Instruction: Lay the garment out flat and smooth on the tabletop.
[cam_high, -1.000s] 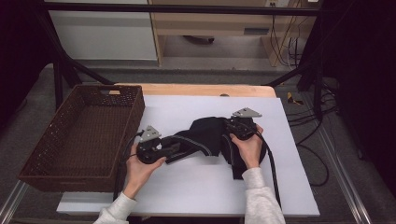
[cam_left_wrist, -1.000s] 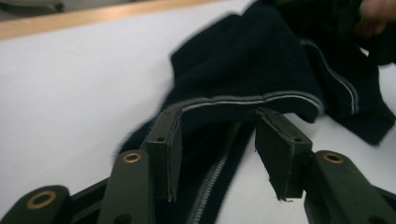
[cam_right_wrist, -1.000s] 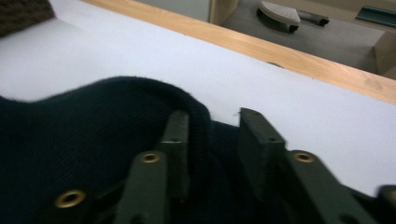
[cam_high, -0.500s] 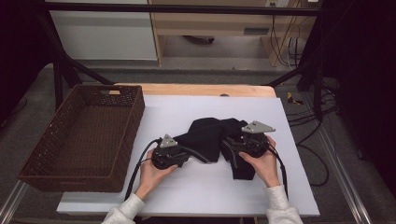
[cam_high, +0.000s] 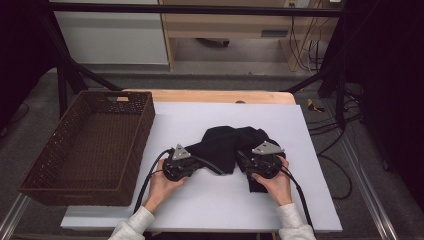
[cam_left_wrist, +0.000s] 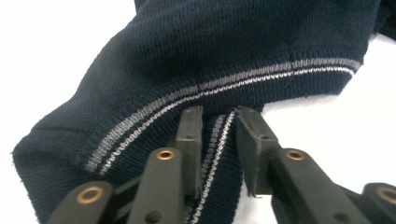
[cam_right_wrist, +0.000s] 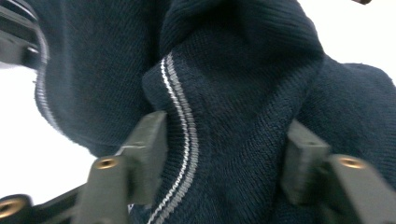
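Fingers of the left gripper (cam_left_wrist: 218, 135) have just closed, pinching the dark garment's (cam_high: 225, 145) striped hem (cam_left_wrist: 219, 140); right gripper (cam_right_wrist: 224, 154) fingers straddle bunched cloth.

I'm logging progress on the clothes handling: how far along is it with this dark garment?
Early. Done: both grippers have come to the dark knit garment, bunched on the white table. In hand: the left gripper has just been closing on a striped hem fold; the right gripper has just been closing too, cloth between its jaws, not yet pinched. Left: the wicker basket holds nothing, and the garment is unfolded.
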